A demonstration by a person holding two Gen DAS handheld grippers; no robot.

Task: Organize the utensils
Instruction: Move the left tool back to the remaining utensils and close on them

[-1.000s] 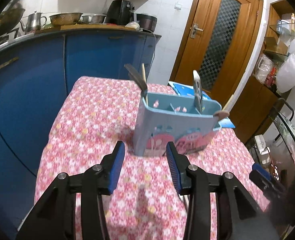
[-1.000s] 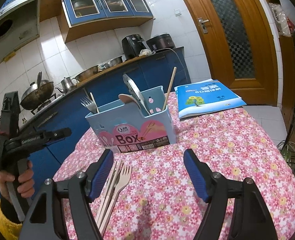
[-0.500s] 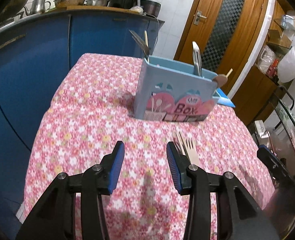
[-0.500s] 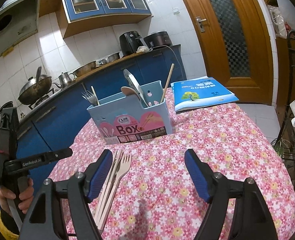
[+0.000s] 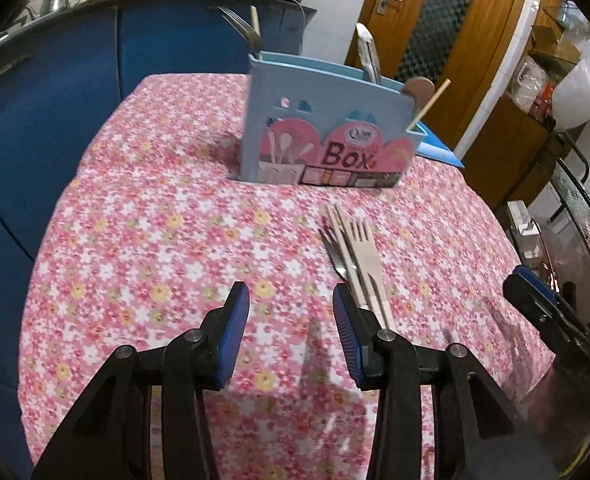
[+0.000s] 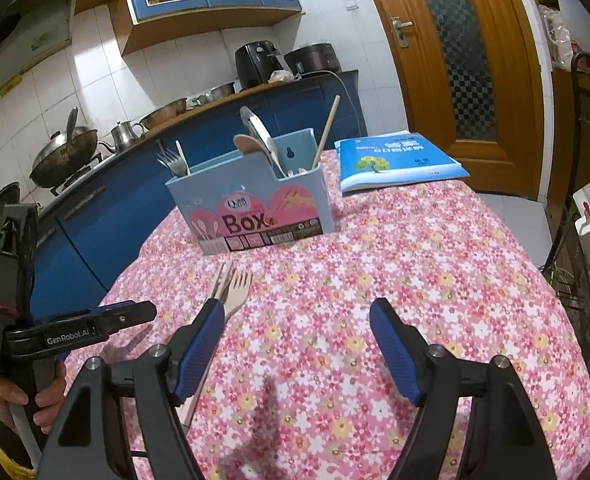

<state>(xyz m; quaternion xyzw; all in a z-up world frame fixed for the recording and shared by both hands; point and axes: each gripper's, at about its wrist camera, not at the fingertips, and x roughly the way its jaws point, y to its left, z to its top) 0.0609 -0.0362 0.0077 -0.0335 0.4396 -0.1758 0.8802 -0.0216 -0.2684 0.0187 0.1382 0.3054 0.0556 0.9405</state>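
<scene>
A: In the left wrist view, what is seen?
B: The left gripper [image 5: 291, 328] hangs over the flowered tablecloth [image 5: 155, 240], its fingers parted and empty. The loose utensils [image 5: 355, 256] lie in front of the blue box [image 5: 327, 136], just beside the right-hand finger.

A: And the right wrist view?
B: The right gripper [image 6: 295, 344] is spread wide and grasps nothing. The wooden fork [image 6: 237, 290] lies in front of the box [image 6: 255, 208], at the left-hand finger. A blue book [image 6: 395, 156] lies to the right of the box.
</scene>
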